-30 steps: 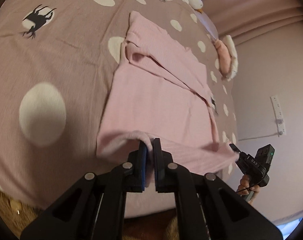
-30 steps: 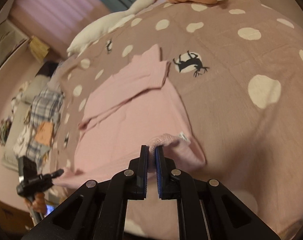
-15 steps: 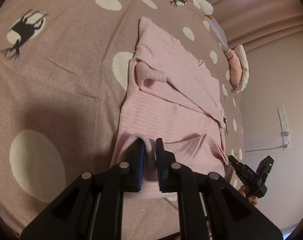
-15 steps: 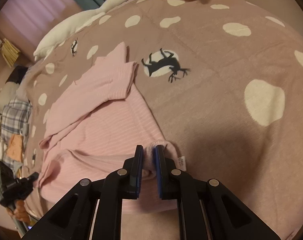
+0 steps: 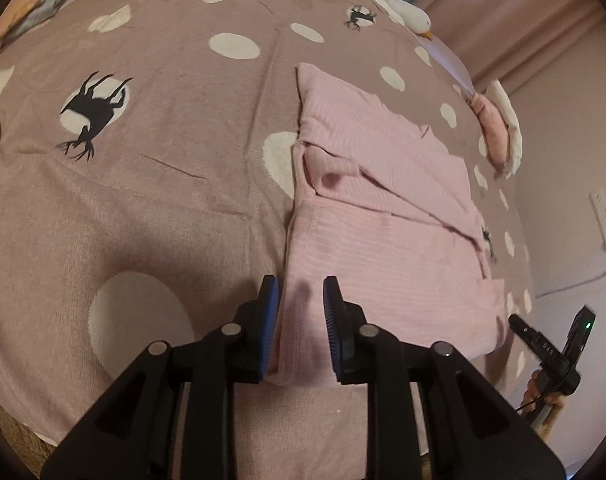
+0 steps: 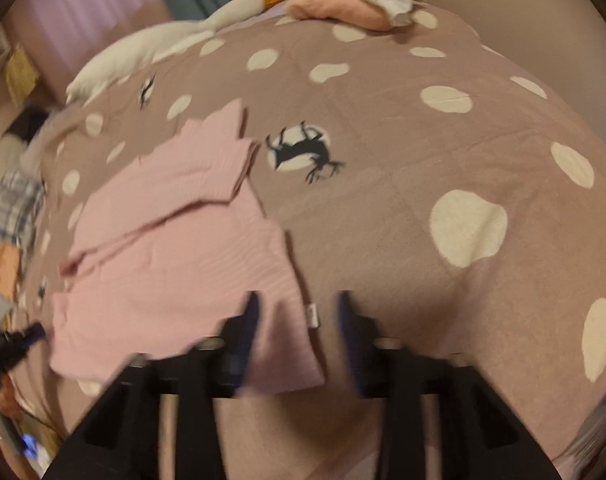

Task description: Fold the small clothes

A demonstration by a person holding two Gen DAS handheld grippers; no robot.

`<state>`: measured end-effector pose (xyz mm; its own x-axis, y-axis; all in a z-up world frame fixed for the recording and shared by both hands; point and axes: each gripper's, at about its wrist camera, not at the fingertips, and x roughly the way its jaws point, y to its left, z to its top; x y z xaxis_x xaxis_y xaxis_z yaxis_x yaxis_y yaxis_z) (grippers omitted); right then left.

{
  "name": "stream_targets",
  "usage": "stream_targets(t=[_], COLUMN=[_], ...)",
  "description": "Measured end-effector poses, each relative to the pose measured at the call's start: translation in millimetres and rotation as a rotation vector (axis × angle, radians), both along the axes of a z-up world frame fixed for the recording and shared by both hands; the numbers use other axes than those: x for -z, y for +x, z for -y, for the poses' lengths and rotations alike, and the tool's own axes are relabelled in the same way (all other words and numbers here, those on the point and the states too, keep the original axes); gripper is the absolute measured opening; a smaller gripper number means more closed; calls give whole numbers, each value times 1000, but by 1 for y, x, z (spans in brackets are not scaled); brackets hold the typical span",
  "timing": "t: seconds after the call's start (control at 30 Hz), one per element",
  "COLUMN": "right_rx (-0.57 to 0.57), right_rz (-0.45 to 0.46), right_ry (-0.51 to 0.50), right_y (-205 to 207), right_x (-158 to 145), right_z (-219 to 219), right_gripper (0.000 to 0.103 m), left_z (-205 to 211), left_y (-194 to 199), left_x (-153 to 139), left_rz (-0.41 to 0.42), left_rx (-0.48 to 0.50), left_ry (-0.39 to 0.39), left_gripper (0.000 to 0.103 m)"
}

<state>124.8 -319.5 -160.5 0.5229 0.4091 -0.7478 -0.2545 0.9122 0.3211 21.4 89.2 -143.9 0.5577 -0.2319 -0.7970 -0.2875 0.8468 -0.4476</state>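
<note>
A small pink ribbed garment [image 5: 387, 236] lies flat on the spotted mauve bedspread [image 5: 151, 184], its bottom part folded up over the body and a sleeve folded across the top. My left gripper [image 5: 301, 312] is open, its jaws astride the garment's near left corner. In the right wrist view the same garment [image 6: 175, 256] lies left of centre. My right gripper [image 6: 299, 320] is open over its near right corner, by a small white label [image 6: 313, 316]. That view is motion-blurred.
A white goose plush [image 6: 159, 48] lies at the bed's far edge. Folded pink and white clothes [image 6: 355, 0] sit at the far right. A plaid cloth [image 6: 7, 216] lies off the bed's left side. A wall is at the right [image 5: 563, 200].
Both grippers carried the garment's hem forward over its body, laid it down and opened, letting go of the fabric. The fold now lies flat.
</note>
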Motion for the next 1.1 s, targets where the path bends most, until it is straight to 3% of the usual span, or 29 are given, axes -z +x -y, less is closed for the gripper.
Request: stream_targets(t=[0.3,0.43,0.53,0.63,0.67,1.1], right_rx=[-48,-52,-56,-55,-57,-14], right_rz=[16,20,33,32,38,157], right_ry=[-78,-95,-102,-89,-83,15], right_y=[24,29,30,27,26,-2], right_x=[8,11,12,12,11,-32], right_z=[-34,-43,-46,-47,-47,-24], right_gripper=[47,47,35,14,11,7], left_z=[18,20,24,26,26,36], left_y=[26,37,42,42,40,8], left_x=[8,20,25,26,25,-34], left_rz=[7,-7,-14,-11,-7,176], left_rx=[36,50,68,57,52,-12], left_ry=[124,130,151,164,159,148], left_gripper=[35,34,30,9,8,6])
